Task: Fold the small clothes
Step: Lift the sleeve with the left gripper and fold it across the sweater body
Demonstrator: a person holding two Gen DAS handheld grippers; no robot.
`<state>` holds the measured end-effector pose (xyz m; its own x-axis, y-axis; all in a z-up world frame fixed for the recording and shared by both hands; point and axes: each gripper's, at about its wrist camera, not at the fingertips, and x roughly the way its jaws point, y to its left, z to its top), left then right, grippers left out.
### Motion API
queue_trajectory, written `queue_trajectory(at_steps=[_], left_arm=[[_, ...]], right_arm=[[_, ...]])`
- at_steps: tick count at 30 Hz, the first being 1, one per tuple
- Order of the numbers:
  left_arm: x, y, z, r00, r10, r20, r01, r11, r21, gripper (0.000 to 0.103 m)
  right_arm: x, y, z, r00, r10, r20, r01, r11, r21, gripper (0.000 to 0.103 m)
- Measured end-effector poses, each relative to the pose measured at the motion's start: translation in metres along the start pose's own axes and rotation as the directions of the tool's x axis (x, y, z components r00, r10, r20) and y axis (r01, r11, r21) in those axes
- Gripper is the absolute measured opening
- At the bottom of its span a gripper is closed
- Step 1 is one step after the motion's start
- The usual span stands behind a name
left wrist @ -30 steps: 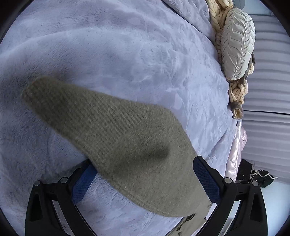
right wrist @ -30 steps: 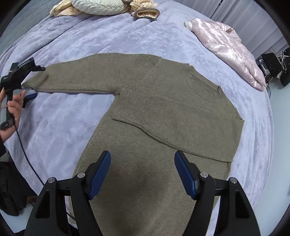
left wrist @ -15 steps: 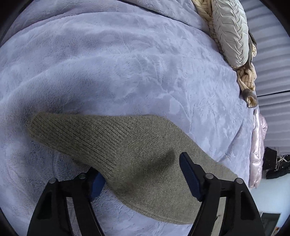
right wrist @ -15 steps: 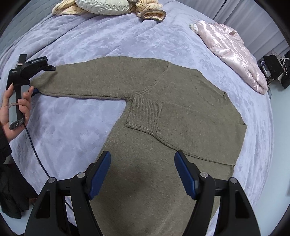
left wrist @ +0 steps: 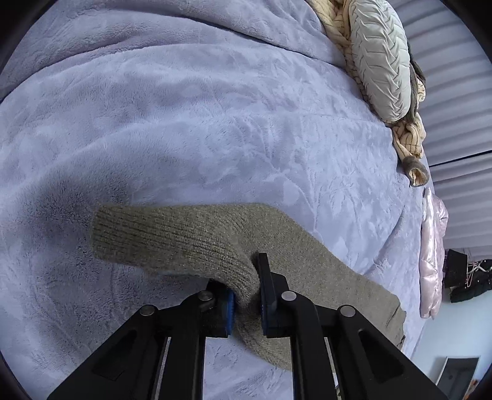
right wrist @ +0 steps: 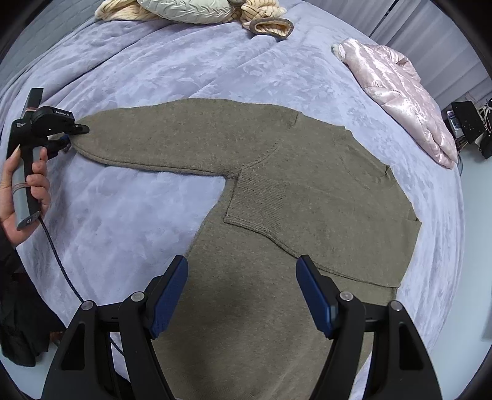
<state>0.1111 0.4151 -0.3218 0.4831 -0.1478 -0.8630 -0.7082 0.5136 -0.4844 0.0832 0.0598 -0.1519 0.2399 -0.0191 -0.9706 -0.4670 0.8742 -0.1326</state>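
Observation:
An olive-green knit sweater (right wrist: pixel 276 197) lies flat on the lilac bed cover (right wrist: pixel 172 74). One sleeve is folded across its chest, with the ribbed cuff (right wrist: pixel 258 200) near the middle. The other sleeve (left wrist: pixel 196 234) stretches out to the left. My left gripper (left wrist: pixel 246 292) is shut on this sleeve near its cuff, and it also shows in the right wrist view (right wrist: pixel 66 135) at the sleeve's end. My right gripper (right wrist: pixel 243 292) is open and empty, hovering above the sweater's lower body.
A pale pink shiny jacket (right wrist: pixel 402 92) lies at the bed's right edge. A quilted cream cushion (right wrist: pixel 187 9) and a beige striped knit (right wrist: pixel 267 24) sit at the far end. The bed's edge drops off at the left and right.
My left gripper has closed on the outstretched sleeve near the cuff; before, it was open around it. My right gripper has stayed open above the sweater.

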Motion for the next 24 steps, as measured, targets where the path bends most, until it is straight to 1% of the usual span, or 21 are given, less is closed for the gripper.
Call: queue_trajectory(at_steps=[3,7,10,13,18,24], left_arm=[[-0.011,-0.009,-0.001,1.0,0.013,0.017,-0.014,0.999,0.034,0.012],[-0.031,-0.03,-0.006,0.996,0.065,0.054,-0.071,0.988,0.137,0.012],[-0.045,-0.049,-0.011,0.991,0.102,0.088,-0.118,0.971,0.208,0.012],[-0.055,-0.069,-0.017,0.98,0.155,0.125,-0.184,0.945,0.272,0.012],[-0.067,-0.092,-0.029,0.966,0.206,0.155,-0.247,0.915,0.319,0.012],[-0.084,-0.11,-0.042,0.953,0.25,0.171,-0.293,0.903,0.315,0.012]], right_arm=[[-0.004,0.001,0.002,1.0,-0.004,0.01,0.004,1.0,-0.007,0.076],[-0.011,-0.001,0.005,1.0,0.0,0.023,0.0,1.0,0.0,0.076],[-0.014,-0.004,0.006,1.0,0.004,0.028,-0.004,1.0,0.014,0.076],[-0.017,-0.01,0.006,1.0,0.01,0.03,-0.011,0.999,0.039,0.076],[-0.021,-0.024,0.002,0.999,0.027,0.025,-0.029,0.996,0.079,0.076],[-0.02,-0.05,-0.007,0.996,0.089,0.0,-0.088,0.986,0.139,0.076]])
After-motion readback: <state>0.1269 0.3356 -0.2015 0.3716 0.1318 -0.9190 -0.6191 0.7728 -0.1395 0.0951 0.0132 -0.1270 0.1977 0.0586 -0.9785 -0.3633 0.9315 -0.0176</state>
